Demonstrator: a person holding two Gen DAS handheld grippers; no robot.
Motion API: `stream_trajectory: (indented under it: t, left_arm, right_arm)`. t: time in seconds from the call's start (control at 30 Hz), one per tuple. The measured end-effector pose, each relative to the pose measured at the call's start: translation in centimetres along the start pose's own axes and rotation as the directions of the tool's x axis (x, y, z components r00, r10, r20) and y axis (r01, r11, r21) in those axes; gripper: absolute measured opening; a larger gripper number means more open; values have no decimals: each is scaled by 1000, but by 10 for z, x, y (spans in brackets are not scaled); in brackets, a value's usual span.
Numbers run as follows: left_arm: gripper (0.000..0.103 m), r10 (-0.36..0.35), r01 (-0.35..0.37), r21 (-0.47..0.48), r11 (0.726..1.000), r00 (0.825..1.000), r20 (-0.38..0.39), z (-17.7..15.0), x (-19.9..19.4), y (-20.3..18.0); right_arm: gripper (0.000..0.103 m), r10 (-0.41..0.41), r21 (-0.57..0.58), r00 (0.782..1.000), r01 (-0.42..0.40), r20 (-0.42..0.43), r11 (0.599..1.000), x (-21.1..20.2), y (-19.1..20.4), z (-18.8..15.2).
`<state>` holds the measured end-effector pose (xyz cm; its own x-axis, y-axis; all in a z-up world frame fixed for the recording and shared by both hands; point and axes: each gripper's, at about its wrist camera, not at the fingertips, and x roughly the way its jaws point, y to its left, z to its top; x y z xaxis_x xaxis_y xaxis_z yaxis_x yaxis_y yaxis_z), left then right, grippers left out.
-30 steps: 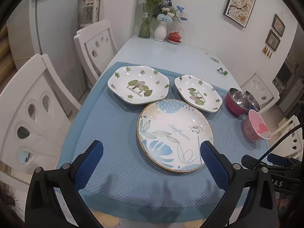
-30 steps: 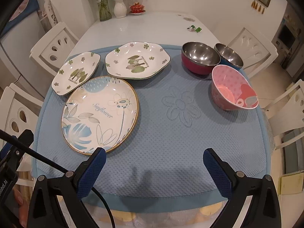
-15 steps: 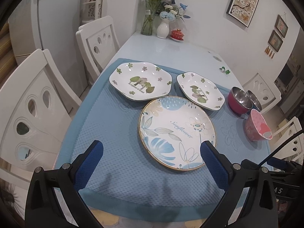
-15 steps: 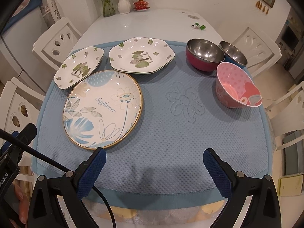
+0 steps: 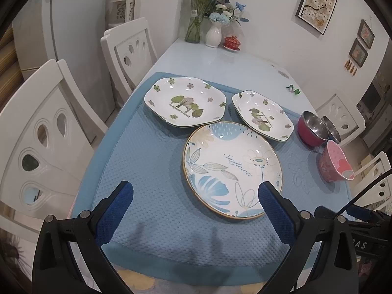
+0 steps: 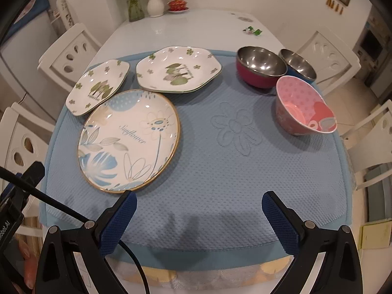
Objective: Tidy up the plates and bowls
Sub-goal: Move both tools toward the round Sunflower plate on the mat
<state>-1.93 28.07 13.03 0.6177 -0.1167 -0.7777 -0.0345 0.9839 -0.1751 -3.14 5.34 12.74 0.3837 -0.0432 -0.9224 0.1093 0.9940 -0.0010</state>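
White dining table under a blue mat point(image 6: 220, 171). Three plates lay unstacked toward the mat's left edge, the round plate point(image 6: 128, 139) nearest; three bowls point(image 6: 303, 106) clustered at its far right corner. Left gripper point(image 5: 196, 196) and right gripper point(image 6: 198, 204) hovered wide and empty over the near edge, presumably before stacking.

A white table point(image 6: 186, 28) carries a blue mat point(image 6: 220, 171), vases point(image 6: 155, 6), perhaps a trinket point(image 6: 252, 30).

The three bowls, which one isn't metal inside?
The pink polka-dot bowl, nearest the right gripper; the red bowl and blue bowl have shiny steel interiors.
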Motion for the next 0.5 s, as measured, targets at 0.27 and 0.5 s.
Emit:
stream_trajectory:
  t: [0.27, 0.5]
  left_arm:
    - [102, -6, 6, -1, 1000, 1000, -15, 0, 7, 1]
    - [102, -8, 8, 3, 1000, 999, -34, 0, 13, 1]
  right_arm:
    - [102, -5, 13, 1000, 5, -13, 1000, 8, -3, 2]
    - [101, -7, -30, 1000, 7, -13, 1000, 12, 8, 4]
